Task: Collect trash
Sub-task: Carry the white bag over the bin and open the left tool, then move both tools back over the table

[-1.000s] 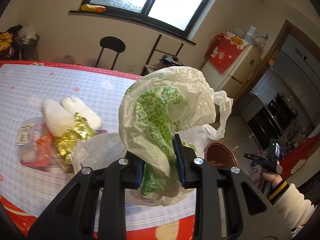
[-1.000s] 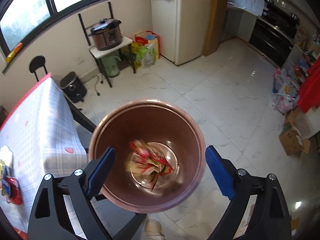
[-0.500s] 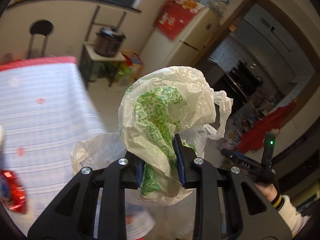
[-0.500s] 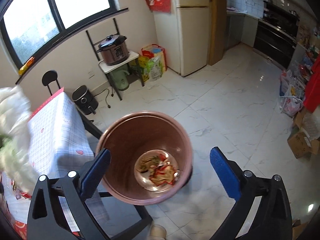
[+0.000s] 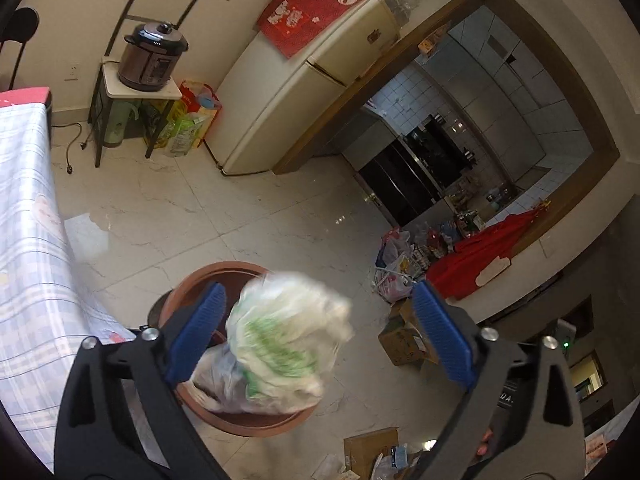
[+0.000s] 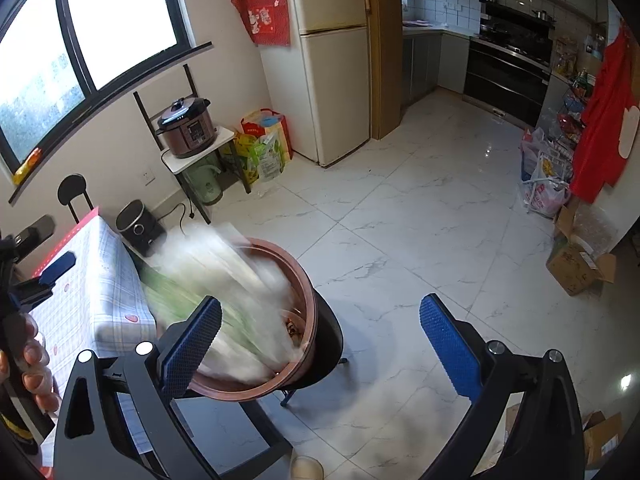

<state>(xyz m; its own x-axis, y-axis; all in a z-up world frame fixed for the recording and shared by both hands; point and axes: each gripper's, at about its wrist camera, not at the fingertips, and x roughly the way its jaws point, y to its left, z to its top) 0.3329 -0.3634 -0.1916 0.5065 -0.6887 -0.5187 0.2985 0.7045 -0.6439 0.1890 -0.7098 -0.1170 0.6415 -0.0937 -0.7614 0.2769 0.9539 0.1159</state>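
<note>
Jaws of the left gripper (image 5: 316, 336) have just been opening and are now standing wide apart, blue pads clear of the white and green plastic bag (image 5: 280, 344). Bag is appearing motion-blurred between and slightly beyond the two fingers, nearer the left pad than the right, and is sitting at the mouth of the brown bin (image 5: 224, 280) directly ahead of and below the tool. Whether the bag is already touching the bin rim cannot be told from the blur.

Jaws of the right gripper (image 6: 320, 336) are also standing fully released, with nothing between the pads. From this tool, the bin (image 6: 308, 308) is lying ahead and to the left, just past the left finger, and the blurred bag (image 6: 224, 280) is streaking across its opening. Some wrapper trash (image 6: 294, 326) is showing at the bin bottom. Cloth-covered table (image 6: 96, 280) is standing beside the bin, further left.
</note>
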